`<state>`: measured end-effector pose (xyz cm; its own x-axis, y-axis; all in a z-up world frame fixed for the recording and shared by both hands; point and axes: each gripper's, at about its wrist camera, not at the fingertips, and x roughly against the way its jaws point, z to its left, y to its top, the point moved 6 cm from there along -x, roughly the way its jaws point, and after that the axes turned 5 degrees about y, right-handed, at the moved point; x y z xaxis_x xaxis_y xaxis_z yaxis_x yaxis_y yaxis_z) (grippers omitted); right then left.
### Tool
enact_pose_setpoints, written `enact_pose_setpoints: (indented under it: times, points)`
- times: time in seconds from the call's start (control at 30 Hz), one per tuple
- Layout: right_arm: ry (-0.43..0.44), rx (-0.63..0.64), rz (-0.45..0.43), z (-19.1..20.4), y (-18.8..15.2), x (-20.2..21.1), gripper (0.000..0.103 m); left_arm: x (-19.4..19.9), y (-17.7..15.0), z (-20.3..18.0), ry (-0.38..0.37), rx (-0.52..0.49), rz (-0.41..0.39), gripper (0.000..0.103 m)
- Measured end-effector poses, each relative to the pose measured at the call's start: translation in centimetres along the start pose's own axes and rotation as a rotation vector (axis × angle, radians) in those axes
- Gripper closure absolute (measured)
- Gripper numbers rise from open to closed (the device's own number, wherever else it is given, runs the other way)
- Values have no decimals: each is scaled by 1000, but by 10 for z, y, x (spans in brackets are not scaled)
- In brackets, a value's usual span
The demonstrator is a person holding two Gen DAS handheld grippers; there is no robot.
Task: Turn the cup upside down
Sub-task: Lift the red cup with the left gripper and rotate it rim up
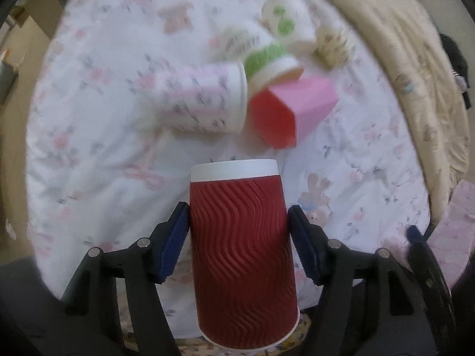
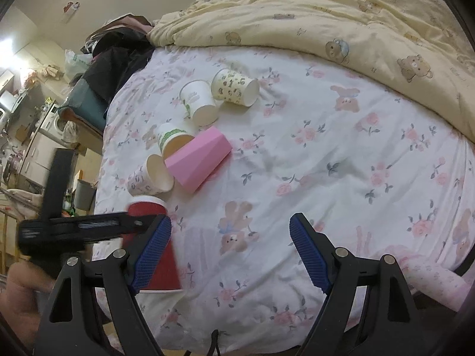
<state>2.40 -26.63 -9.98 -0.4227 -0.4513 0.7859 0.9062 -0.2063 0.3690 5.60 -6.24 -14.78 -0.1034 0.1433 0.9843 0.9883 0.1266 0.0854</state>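
Note:
A red ribbed paper cup [image 1: 242,246] stands upside down on the floral bed sheet [image 1: 98,154], white base up, wide rim down. My left gripper [image 1: 237,243] straddles it; the blue pads [image 1: 173,243] sit at its sides, the right pad with a small gap. In the right wrist view the red cup [image 2: 161,255] shows at the lower left, partly behind the left gripper. My right gripper [image 2: 230,252] is open and empty over the sheet.
Several cups lie on their sides beyond: a pink faceted cup [image 1: 297,109], a floral white cup [image 1: 202,101], a green-banded cup [image 1: 267,62], a bear-print cup [image 2: 234,87]. A yellow quilt [image 2: 326,14] covers the far bed. The bed edge is at left.

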Motion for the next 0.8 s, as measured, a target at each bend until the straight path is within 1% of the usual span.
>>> enact_pose_setpoints:
  times: [0.07, 0.17, 0.33, 0.4, 0.47, 0.53, 0.57, 0.6, 0.63, 0.67, 0.73, 0.8]
  points:
    - [8, 12, 16, 5, -4, -4, 18, 19, -1, 12, 3, -2, -61, 40]
    - [29, 28, 32, 15, -9, -10, 18, 37, -5, 29, -12, 8, -103, 40]
    - [75, 49, 80, 35, -18, -23, 18, 53, -6, 49, -27, -3, -187, 40]
    - [69, 68, 98, 41, -23, -29, 18, 52, -10, 56, -33, 3, -216, 40]
    - [61, 83, 111, 47, -27, -35, 18, 48, -12, 63, -40, 38, -205, 40]
    - [65, 84, 117, 50, -29, -39, 18, 50, -11, 61, -73, 50, -201, 40]
    - [64, 82, 121, 51, -30, -41, 17, 53, -10, 60, -69, 43, -215, 40]
    - [67, 81, 127, 53, -31, -43, 13, 56, -10, 60, -57, 34, -232, 40]
    - [84, 84, 139, 55, -33, -46, 12, 59, -9, 59, -47, 28, -248, 40]
    - [96, 86, 148, 57, -33, -47, 12, 59, -9, 59, -52, 30, -250, 40]
    - [146, 88, 164, 64, -36, -48, 12, 58, -10, 57, -66, 32, -242, 40]
    - [227, 100, 194, 76, -40, -48, 12, 58, -11, 55, -64, 23, -236, 40]
